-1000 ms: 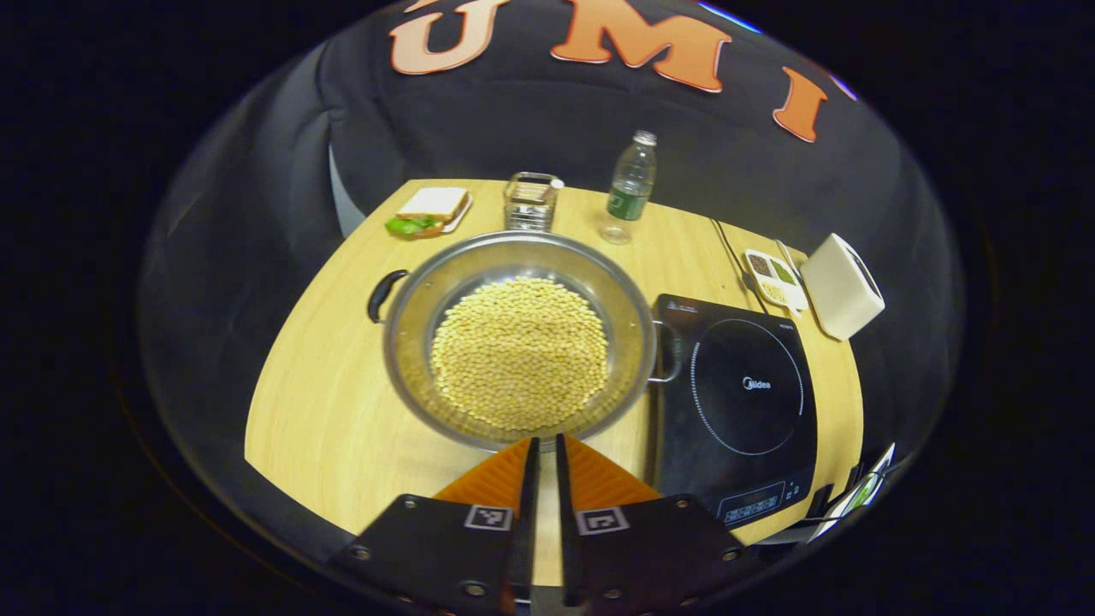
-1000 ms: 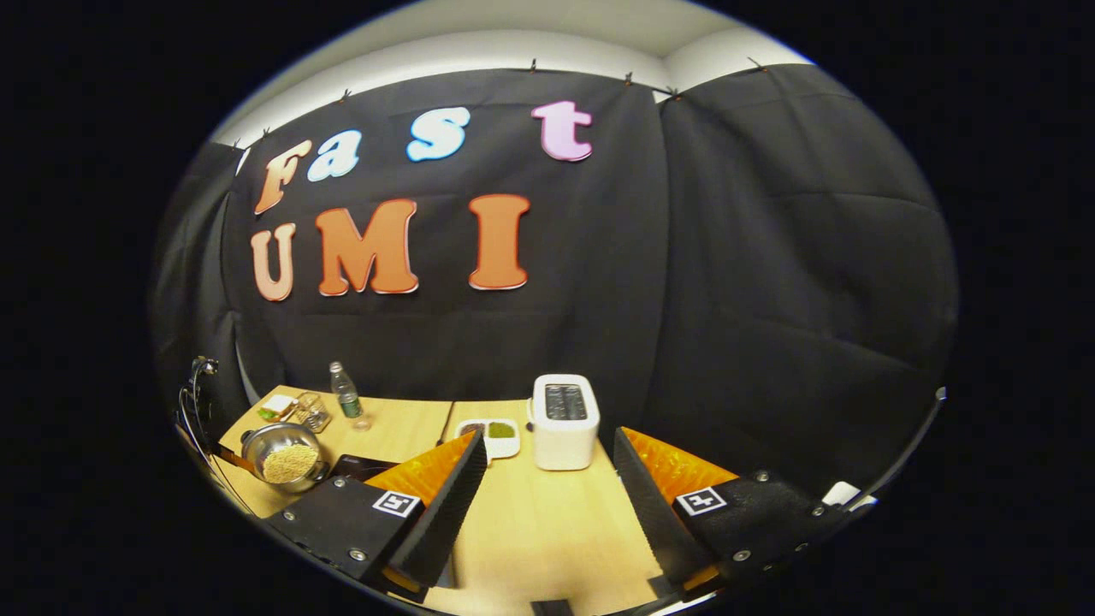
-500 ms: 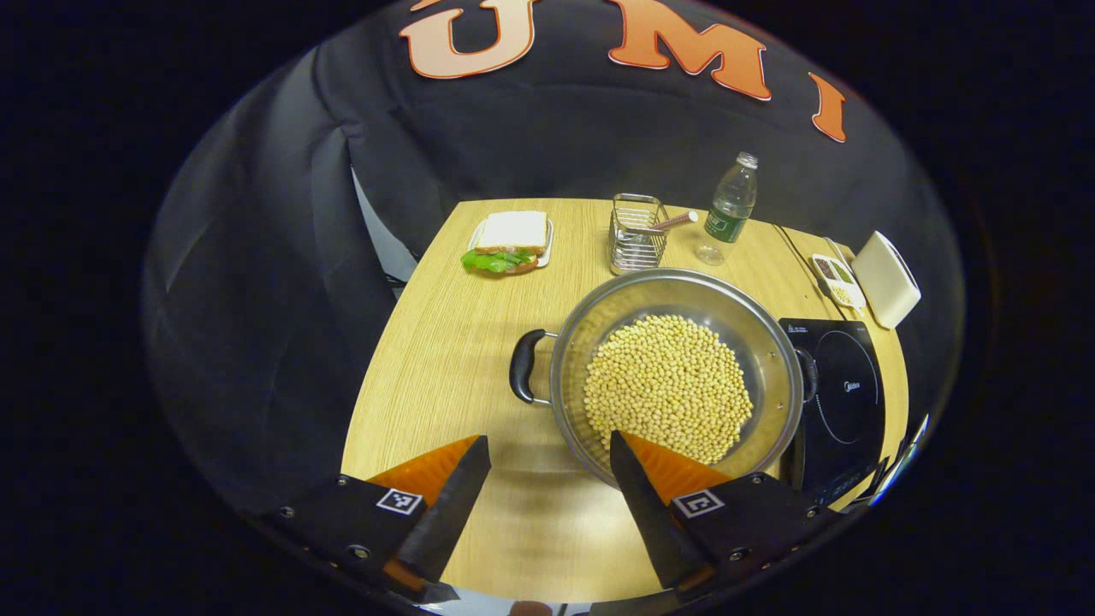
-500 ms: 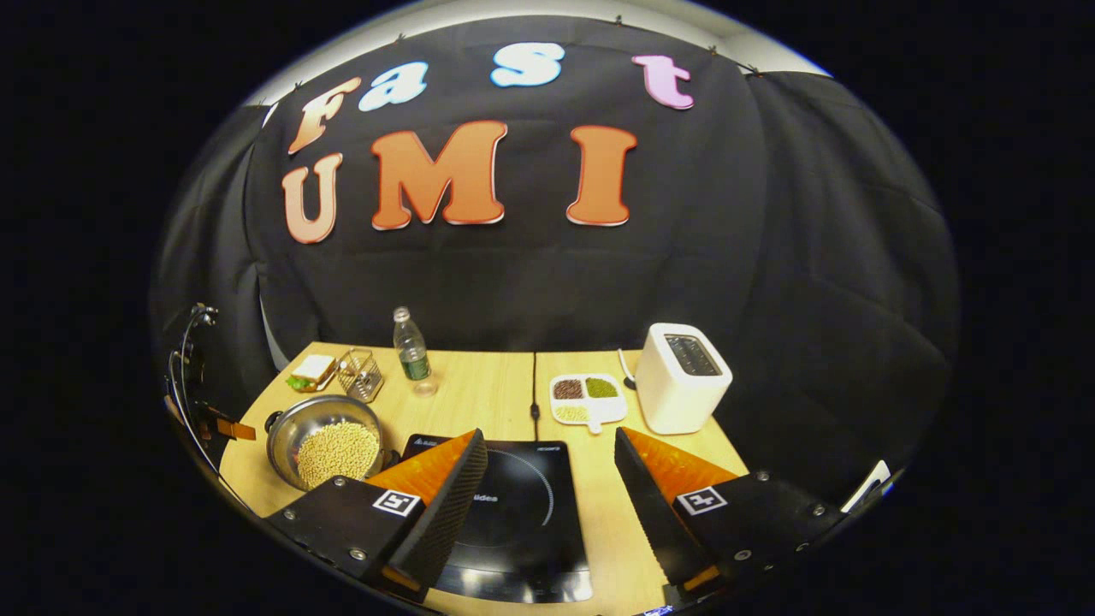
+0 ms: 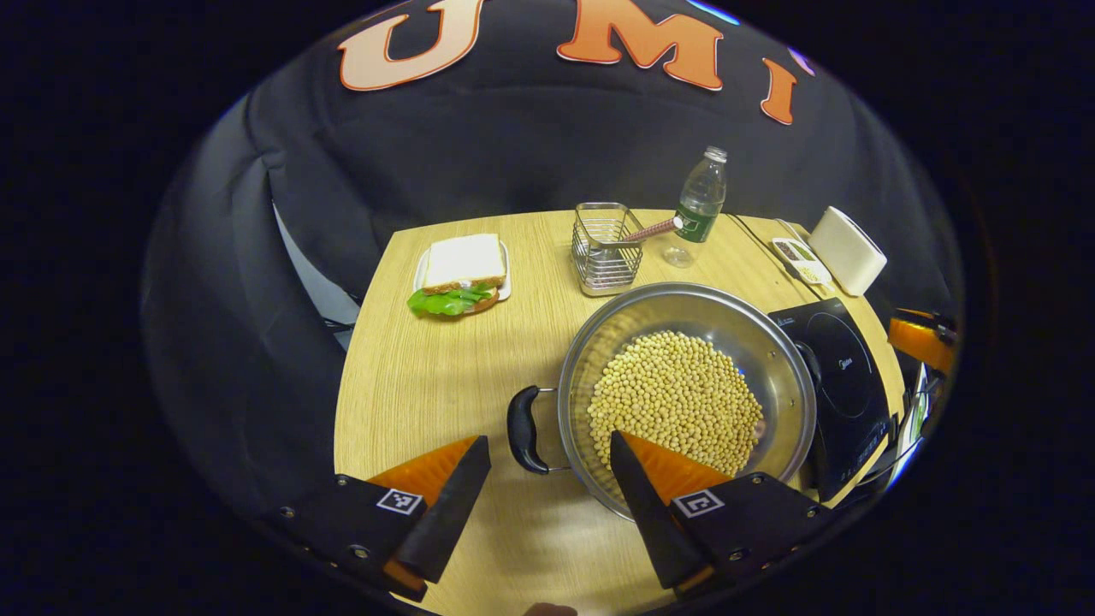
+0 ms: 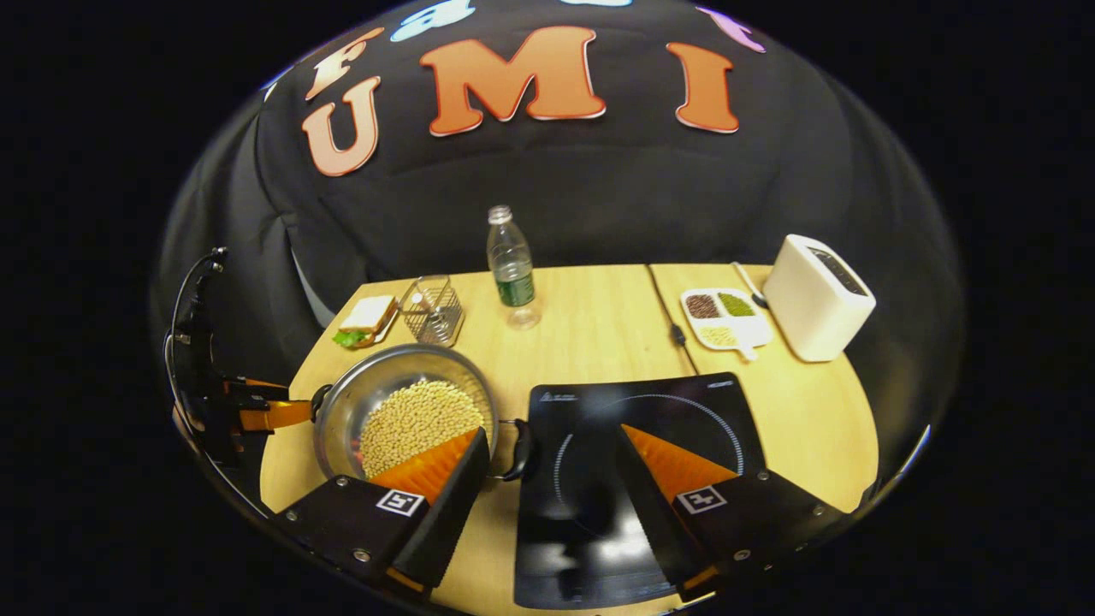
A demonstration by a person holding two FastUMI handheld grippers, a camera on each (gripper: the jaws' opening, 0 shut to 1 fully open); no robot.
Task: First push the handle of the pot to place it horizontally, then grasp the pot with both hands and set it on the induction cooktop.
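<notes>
Resting on the wooden table (image 5: 411, 376), the steel pot (image 5: 774, 355) of soybeans (image 5: 676, 398) is seen just left of the induction cooktop (image 6: 650, 411), its right handle (image 6: 518, 449) at the cooktop's edge. The left gripper (image 5: 547, 479) is held with jaws wide apart, and the pot's left handle (image 5: 519, 429) is framed between its fingers, untouched. The right gripper (image 6: 547, 475) is likewise spread open above the cooktop, nothing being held. A sandwich (image 5: 462, 274), wire basket (image 5: 604, 248), bottle (image 6: 511, 261) and toaster (image 6: 817, 295) are seen farther back.
</notes>
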